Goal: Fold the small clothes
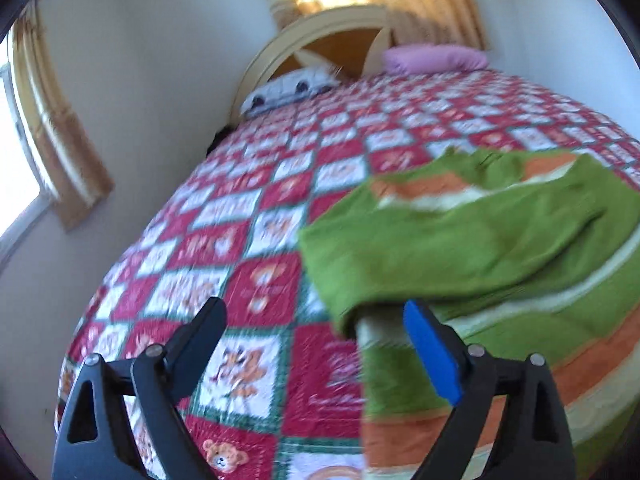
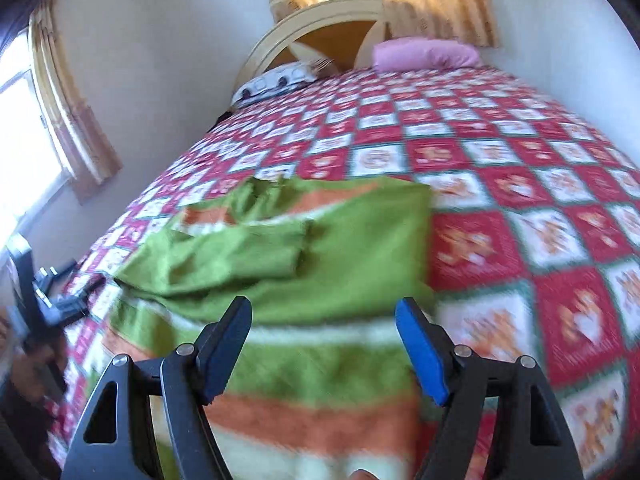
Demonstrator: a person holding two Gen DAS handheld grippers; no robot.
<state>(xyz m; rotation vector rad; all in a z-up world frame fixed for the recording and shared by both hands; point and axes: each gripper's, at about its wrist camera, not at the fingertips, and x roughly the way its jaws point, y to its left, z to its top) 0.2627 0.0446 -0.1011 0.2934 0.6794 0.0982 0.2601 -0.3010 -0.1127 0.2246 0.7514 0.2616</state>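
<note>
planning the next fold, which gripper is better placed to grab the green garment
Right, probably. The right gripper hangs with open jaws directly over the green striped garment. The left gripper, also open, sits mostly over the bare quilt beside its edge.

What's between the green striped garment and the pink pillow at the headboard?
Only bare patchwork quilt: nothing lies between the green striped garment and the pink pillow. The right wrist view shows it best.

Both my wrist cameras look forward and downward along their tools, close over the bed (image 1: 280, 184). Left views from the garment's (image 1: 480, 240) left, right from above it. Shared: garment, quilt (image 2: 520, 160), headboard (image 2: 320, 20).
</note>
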